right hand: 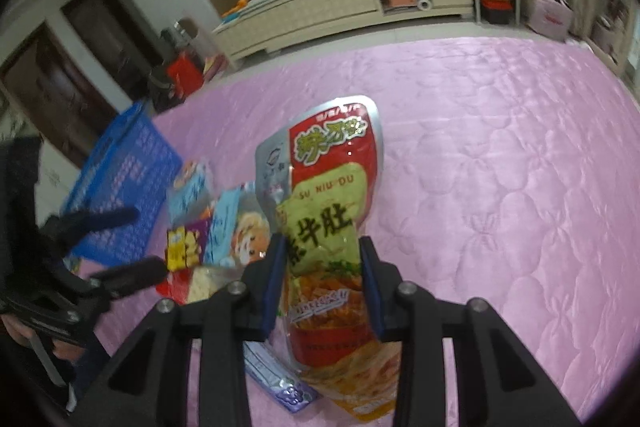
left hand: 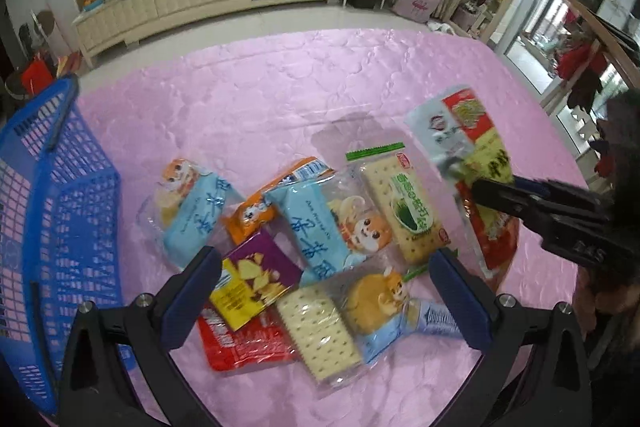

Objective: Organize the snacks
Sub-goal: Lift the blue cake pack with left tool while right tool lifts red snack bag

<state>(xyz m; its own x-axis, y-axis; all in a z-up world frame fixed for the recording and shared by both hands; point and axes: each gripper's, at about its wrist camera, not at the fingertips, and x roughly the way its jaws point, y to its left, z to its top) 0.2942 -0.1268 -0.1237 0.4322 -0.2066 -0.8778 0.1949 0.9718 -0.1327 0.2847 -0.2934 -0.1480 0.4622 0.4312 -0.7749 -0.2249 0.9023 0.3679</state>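
The right gripper (right hand: pixel 322 279) has its fingers closed on the red pouch (right hand: pixel 332 187), lifted at frame centre, probably to carry it to the blue basket (right hand: pixel 124 187) at left. The left gripper (left hand: pixel 326 291) hovers, fingers wide, over the snack pile (left hand: pixel 304 227) on the pink bed (right hand: pixel 500 167).

- Left gripper (left hand: pixel 326 281): matte black plastic frame, dark blue finger pads (left hand: pixel 460 301), round silver screws at the lower corners of the frame.
- Right gripper (right hand: pixel 322 287): same black frame, blue pads (right hand: pixel 371 291), silver screws.
- Bare fingers (right hand: pixel 16 327) at left edge.
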